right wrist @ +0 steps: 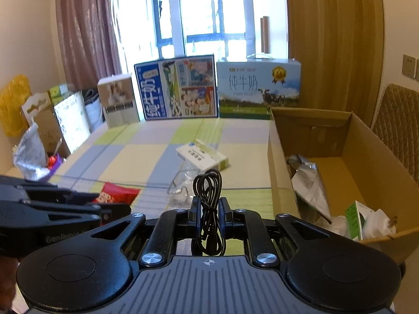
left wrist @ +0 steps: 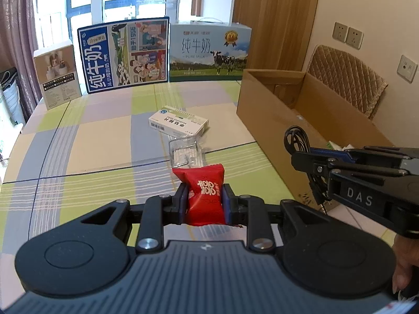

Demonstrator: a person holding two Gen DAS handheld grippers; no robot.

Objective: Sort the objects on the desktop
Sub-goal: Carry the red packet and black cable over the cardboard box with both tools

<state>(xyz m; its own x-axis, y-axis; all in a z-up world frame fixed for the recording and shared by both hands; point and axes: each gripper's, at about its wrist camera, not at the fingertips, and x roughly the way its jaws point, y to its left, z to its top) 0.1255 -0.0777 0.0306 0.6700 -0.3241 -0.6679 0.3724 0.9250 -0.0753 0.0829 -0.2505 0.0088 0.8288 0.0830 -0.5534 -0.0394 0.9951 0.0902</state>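
My left gripper [left wrist: 205,198] is shut on a red snack packet [left wrist: 205,192], held above the checked tablecloth; the same red snack packet [right wrist: 117,193] shows at the left of the right wrist view. My right gripper [right wrist: 209,209] is shut on a coiled black cable [right wrist: 208,188]; in the left wrist view the right gripper [left wrist: 301,157] holds the black cable [left wrist: 294,137] near the cardboard box [left wrist: 275,120]. On the table ahead lie a white medicine box [left wrist: 178,123] and a clear plastic package [left wrist: 184,150]. The cardboard box [right wrist: 282,183] contains a silver bag [right wrist: 309,183] and a green-and-white carton [right wrist: 354,218].
Two milk cartons [left wrist: 123,55] [left wrist: 209,52] and a beige box [left wrist: 59,76] stand along the table's far edge. A quilted chair [left wrist: 345,81] is behind the cardboard box. Bags and boxes [right wrist: 52,123] crowd the floor on the left. A person's hand [left wrist: 406,261] grips the right tool.
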